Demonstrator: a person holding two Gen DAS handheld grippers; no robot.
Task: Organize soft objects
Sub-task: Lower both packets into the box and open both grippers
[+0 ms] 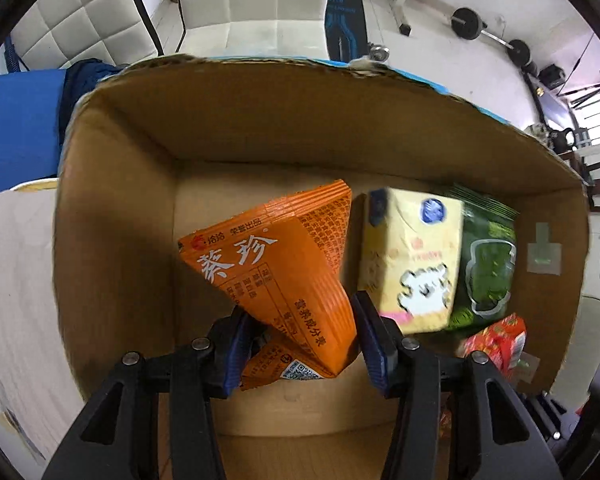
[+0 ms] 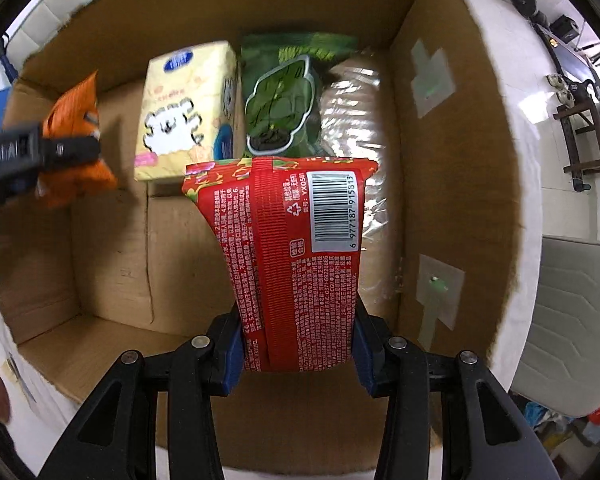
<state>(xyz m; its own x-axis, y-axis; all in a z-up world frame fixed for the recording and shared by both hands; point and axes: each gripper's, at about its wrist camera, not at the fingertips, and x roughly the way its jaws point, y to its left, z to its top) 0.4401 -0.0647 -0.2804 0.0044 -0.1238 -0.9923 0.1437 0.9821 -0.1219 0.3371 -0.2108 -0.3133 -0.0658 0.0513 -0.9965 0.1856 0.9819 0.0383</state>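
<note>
My left gripper (image 1: 300, 340) is shut on an orange snack packet (image 1: 276, 260) and holds it inside an open cardboard box (image 1: 260, 120). My right gripper (image 2: 298, 344) is shut on a red packet (image 2: 296, 248) and holds it inside the same box (image 2: 112, 256). The left gripper and orange packet (image 2: 76, 140) show at the left of the right wrist view. The red packet (image 1: 500, 340) shows at the lower right of the left wrist view. On the box floor lie a yellow tissue pack (image 2: 188, 112), a green packet (image 2: 288, 100) and a clear-wrapped pack (image 2: 360, 128).
The yellow tissue pack (image 1: 412, 256) and green packet (image 1: 488, 264) lie right of the orange packet. White padded chairs (image 1: 252, 4) stand beyond the box. A blue surface (image 1: 16, 128) is at left. Barbell weights (image 1: 468, 24) lie on the floor far right.
</note>
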